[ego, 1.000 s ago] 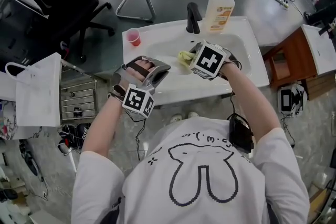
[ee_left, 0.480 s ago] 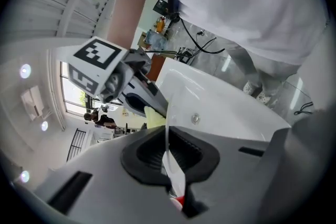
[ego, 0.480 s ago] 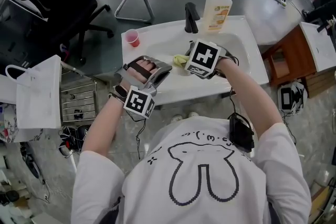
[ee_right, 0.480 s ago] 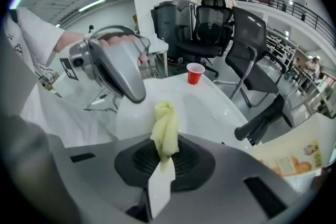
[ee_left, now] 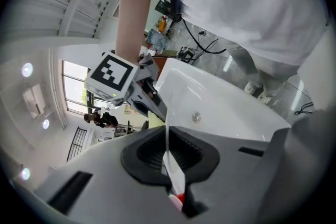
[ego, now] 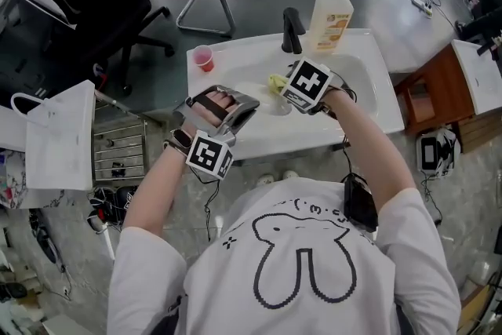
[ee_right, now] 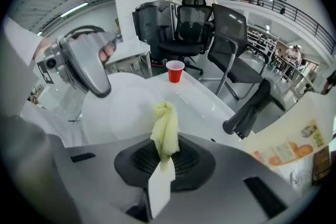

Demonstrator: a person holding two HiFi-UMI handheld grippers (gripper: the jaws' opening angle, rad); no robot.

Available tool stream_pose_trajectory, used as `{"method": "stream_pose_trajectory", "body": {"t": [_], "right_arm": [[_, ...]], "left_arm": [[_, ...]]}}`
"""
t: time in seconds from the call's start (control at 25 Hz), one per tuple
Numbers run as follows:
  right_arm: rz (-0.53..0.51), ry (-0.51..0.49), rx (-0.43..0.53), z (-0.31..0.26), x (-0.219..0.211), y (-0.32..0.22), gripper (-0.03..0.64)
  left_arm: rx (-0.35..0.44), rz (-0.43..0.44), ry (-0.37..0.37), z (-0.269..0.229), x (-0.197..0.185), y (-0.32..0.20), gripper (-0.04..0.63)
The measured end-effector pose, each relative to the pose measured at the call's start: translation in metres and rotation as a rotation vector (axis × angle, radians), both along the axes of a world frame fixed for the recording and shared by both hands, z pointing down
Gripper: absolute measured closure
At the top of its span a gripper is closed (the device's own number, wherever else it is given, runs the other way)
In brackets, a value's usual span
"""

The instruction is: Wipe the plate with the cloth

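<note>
Over on the left rim of the sink, the red cup stands clear of the action. The left tongs are clamped narrow on the edge of the plate, a thin white sliver pinched between the pads. They hold it over the basin, hardly moved from a second ago. Next along, the yellow cloth is bunched up and gripped in the right tongs, jaws closed tight on it. Its free end pokes out toward the plate's face, though whether it actually presses on the plate cannot be told from here. And here is the change: since a second ago the right tongs have slid a little across the plate and the wrist has rolled slightly, the marker cube showing a new angle. That reads as a wiping stroke in progress, so the task looks under way rather than finished. Further right, the black faucet and the soap bottle stand at the back of the sink.
</note>
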State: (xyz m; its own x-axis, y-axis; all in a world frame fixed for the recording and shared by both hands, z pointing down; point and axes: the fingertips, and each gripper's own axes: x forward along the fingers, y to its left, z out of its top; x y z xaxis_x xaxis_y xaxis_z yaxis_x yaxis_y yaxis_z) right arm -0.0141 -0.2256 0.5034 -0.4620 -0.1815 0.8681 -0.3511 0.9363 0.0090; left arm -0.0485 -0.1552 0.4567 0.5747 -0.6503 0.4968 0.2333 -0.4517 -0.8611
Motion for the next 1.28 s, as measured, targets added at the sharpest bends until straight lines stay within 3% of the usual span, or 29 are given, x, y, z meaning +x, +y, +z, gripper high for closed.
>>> {"method": "stream_pose_trajectory", "body": {"t": [0.16,0.28,0.4,0.52,0.8,1.0,1.12,1.28], "right_arm": [[-0.007,-0.197,-0.012,-0.049,-0.019,0.011,0.569],[-0.072,-0.268,-0.038,-0.067,-0.037,0.029,0.569],[-0.129,-0.243,-0.046,-0.063,-0.048,0.043,0.569],[-0.123,-0.222,-0.041,-0.056,-0.049,0.042,0.569],[0.061,-0.119,-0.028,-0.020,-0.024,-0.002,0.569],[0.102,-0.107,-0.035,-0.011,-0.012,-0.009,0.569],[0.088,-0.136,-0.034,-0.026,-0.010,-0.007,0.569],[0.021,-0.296,-0.066,-0.073,-0.030,0.007,0.569]], "left_arm": [[0.007,0.002,-0.004,0.000,-0.004,-0.002,0.577],[0.022,0.018,0.004,-0.002,-0.001,-0.001,0.577],[0.050,0.045,-0.009,-0.004,0.005,0.002,0.577],[0.074,0.062,-0.031,-0.001,0.006,0.004,0.577],[0.108,0.082,-0.012,-0.015,0.016,0.006,0.575],[0.102,0.083,-0.002,-0.015,0.016,0.010,0.575],[0.090,0.087,0.005,-0.013,0.015,0.014,0.577],[0.078,0.100,-0.006,-0.009,0.017,0.016,0.577]]}}
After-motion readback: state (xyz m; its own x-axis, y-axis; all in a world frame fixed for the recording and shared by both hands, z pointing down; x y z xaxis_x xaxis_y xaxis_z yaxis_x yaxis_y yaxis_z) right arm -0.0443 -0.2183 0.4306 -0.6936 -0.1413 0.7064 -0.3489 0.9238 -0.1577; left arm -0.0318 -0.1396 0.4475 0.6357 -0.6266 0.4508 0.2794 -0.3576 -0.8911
